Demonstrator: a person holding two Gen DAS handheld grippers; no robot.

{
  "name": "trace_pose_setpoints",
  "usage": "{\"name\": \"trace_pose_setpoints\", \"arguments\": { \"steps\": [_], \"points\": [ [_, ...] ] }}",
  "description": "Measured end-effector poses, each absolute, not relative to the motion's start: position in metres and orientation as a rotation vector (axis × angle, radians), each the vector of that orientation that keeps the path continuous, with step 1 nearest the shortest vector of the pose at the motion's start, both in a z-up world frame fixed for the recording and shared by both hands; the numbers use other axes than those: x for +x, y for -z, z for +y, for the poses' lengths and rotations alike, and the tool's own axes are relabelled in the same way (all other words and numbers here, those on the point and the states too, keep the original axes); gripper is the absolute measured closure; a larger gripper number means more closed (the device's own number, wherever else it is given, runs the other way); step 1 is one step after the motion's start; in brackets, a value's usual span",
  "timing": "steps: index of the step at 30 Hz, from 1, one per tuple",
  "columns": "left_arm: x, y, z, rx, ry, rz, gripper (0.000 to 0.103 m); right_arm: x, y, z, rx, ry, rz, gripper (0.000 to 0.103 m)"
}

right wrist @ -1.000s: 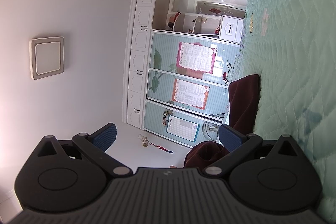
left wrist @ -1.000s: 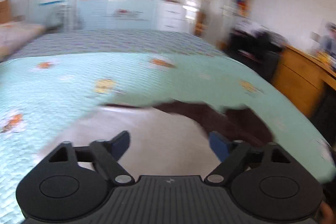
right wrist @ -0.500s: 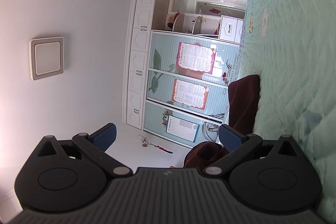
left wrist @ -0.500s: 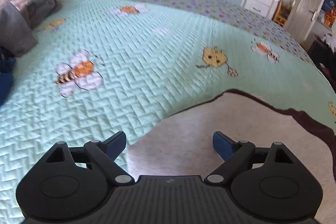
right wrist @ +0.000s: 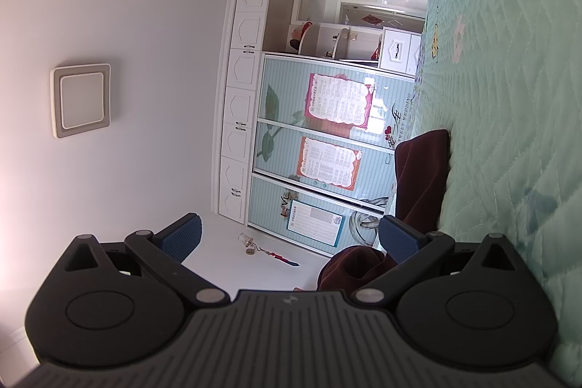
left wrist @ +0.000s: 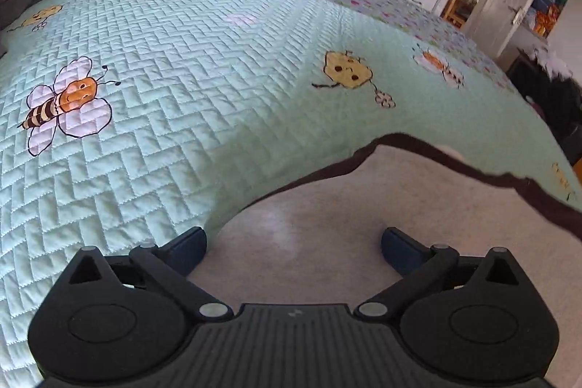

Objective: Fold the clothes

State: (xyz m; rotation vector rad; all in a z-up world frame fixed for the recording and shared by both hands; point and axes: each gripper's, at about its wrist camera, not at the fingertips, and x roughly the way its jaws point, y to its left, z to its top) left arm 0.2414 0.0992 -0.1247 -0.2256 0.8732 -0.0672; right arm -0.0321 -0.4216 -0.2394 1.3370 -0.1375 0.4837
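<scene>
my left gripper (left wrist: 293, 244) has just been opening and now stands wide, nothing pressed between its pads. the beige garment (left wrist: 363, 224), its edge dark brown, lies spread on the quilt (left wrist: 182, 97) under and ahead of these jaws. my right gripper (right wrist: 289, 235) is also spread wide, a dark maroon cloth (right wrist: 422, 177) just beside its right finger.

maroon garment (left wrist: 418, 217), pale lining up, spread on bed.
</scene>
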Motion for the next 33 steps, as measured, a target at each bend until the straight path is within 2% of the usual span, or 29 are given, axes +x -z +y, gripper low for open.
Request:
{"name": "trace_pose_setpoints", "arguments": {
  "steps": [2, 3, 4, 5, 6, 11, 15, 21, 27, 33],
  "points": [
    [0.238, 0.124, 0.084, -0.14, 0.095, 0.879, 0.014, -0.032, 0.24, -0.422, 1.337, -0.483, -0.137, 0.0],
    [0.235, 0.12, 0.076, -0.093, 0.11, 0.868, 0.03, -0.032, 0.24, -0.422, 1.336, -0.483, -0.137, 0.0],
    [0.231, 0.116, 0.069, -0.058, 0.128, 0.856, 0.038, -0.032, 0.239, -0.422, 1.336, -0.482, -0.137, 0.0],
    [0.228, 0.113, 0.061, -0.022, 0.147, 0.843, 0.053, -0.032, 0.239, -0.422, 1.336, -0.482, -0.137, 0.0],
    [0.223, 0.109, 0.053, 0.02, 0.157, 0.829, 0.06, -0.032, 0.239, -0.422, 1.336, -0.482, -0.137, 0.0],
    [0.185, 0.099, 0.014, 0.292, 0.151, 0.704, 0.082, -0.032, 0.239, -0.422, 1.335, -0.482, -0.137, 0.0],
    [0.15, 0.092, -0.013, 0.421, 0.164, 0.599, 0.083, -0.033, 0.239, -0.422, 1.334, -0.481, -0.136, 0.0],
    [0.121, 0.084, -0.059, 0.531, 0.247, 0.548, 0.088, -0.033, 0.238, -0.421, 1.331, -0.48, -0.135, 0.0],
    [0.099, 0.099, -0.11, 0.704, 0.299, 0.51, 0.091, -0.034, 0.238, -0.421, 1.33, -0.48, -0.135, 0.0],
    [0.065, 0.098, -0.148, 0.828, 0.352, 0.363, 0.094, -0.035, 0.238, -0.421, 1.33, -0.48, -0.135, 0.0]
  ]
}}
